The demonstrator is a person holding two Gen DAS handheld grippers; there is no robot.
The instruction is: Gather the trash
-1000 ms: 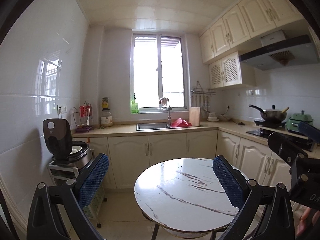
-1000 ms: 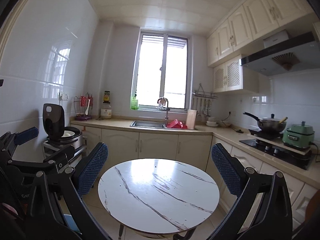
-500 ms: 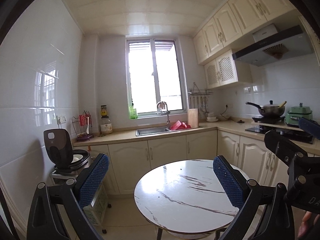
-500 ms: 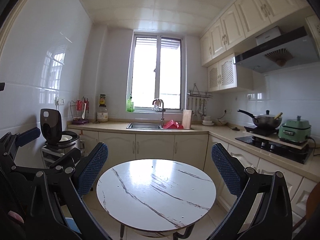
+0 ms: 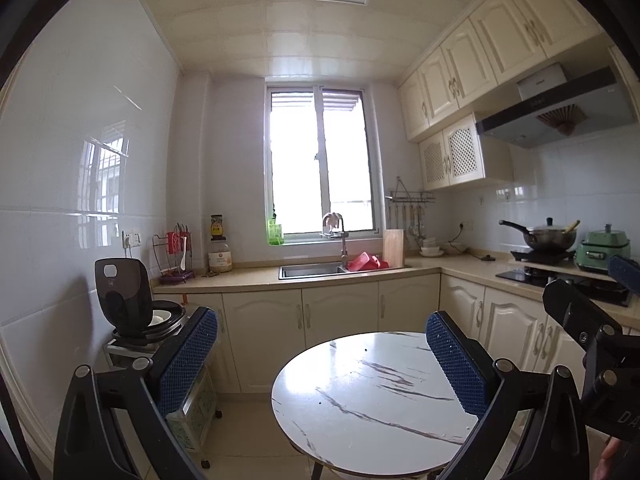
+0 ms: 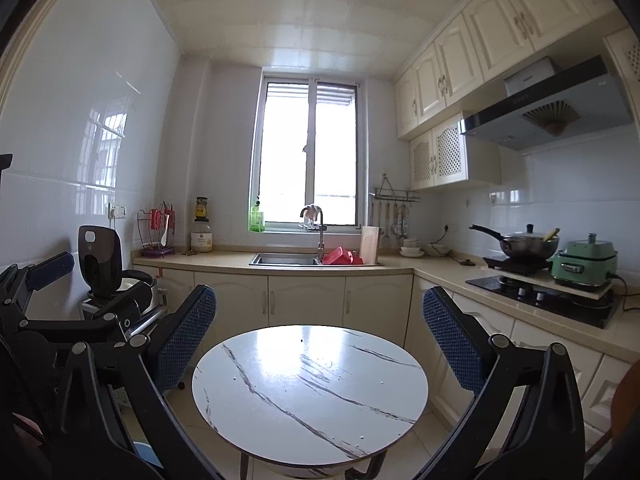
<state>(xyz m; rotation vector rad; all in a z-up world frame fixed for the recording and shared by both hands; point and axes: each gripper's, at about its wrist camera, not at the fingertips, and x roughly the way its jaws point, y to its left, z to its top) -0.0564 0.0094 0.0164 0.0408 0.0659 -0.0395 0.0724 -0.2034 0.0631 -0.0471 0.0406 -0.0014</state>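
We hold both tools up in front of the round marble-patterned table (image 6: pixel 310 392). Our left gripper (image 5: pixel 322 364) has its blue-padded fingers (image 5: pixel 188 360) spread wide with nothing between them, and our right gripper (image 6: pixel 320 344) is just as wide apart and holds nothing. We can make out no trash beyond a few dark specks (image 6: pixel 301 341) on the tabletop, too small to identify. Behind the table runs the counter with the sink (image 6: pixel 286 259), and a wok (image 6: pixel 528 245) sits on the stove at right.
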